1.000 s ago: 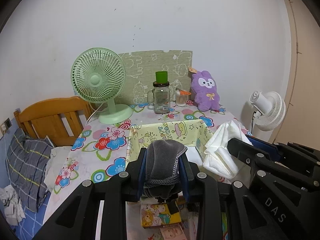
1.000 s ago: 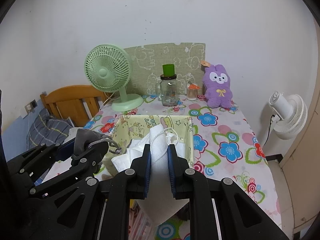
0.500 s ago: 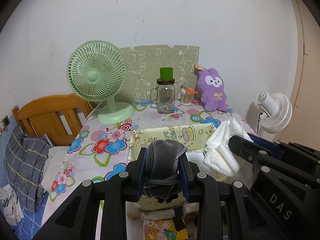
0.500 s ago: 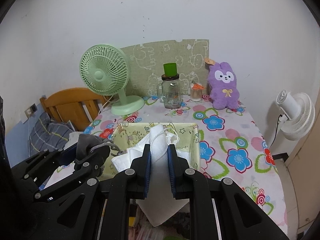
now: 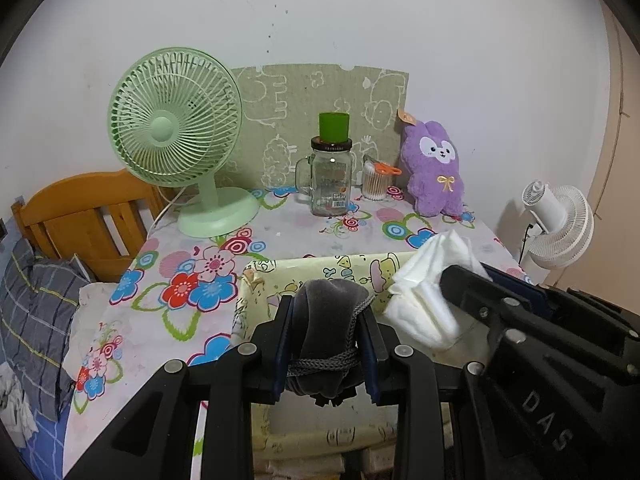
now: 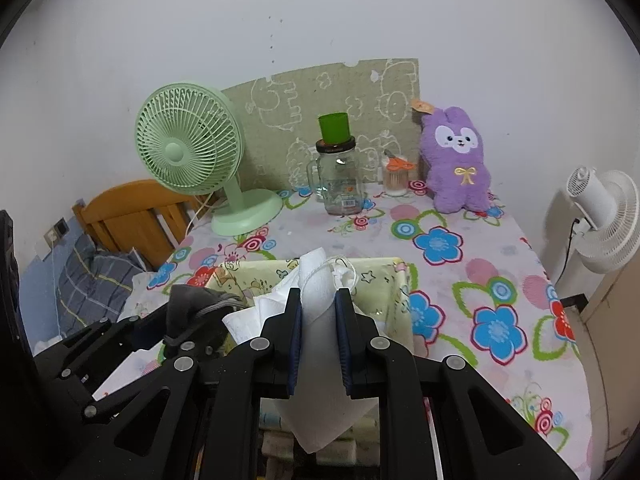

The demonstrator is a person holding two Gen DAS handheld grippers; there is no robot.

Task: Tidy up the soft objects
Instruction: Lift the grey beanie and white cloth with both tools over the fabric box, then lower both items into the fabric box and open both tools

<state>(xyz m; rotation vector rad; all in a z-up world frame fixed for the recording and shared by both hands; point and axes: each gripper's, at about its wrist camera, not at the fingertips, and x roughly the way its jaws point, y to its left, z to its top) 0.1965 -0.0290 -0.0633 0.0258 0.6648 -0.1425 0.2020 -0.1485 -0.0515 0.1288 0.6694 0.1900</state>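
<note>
My left gripper is clamped on a grey pouch, low in the centre of the left wrist view. The pouch stands on end between my pads, its long axis running up the frame, rounded top upward and its knitted cord wrapped across the lower part. My right gripper is clenched on a folded white cloth, low centre in the right wrist view. Its long axis also runs up and down the frame: a crumpled end with a white string pokes above my fingertips and a flat flap hangs below them.

Both bundles hang over the near side of the yellow fabric bin, which sits on the flower-patterned table.

The left view shows the white cloth from the side at right, bunched into layered folds ahead of the right gripper's black frame. The right view shows the pouch at lower left, slumped over the left gripper. Only the right view shows the cloth's hanging flap; only the left shows the pouch's cord wrap clearly.
</note>
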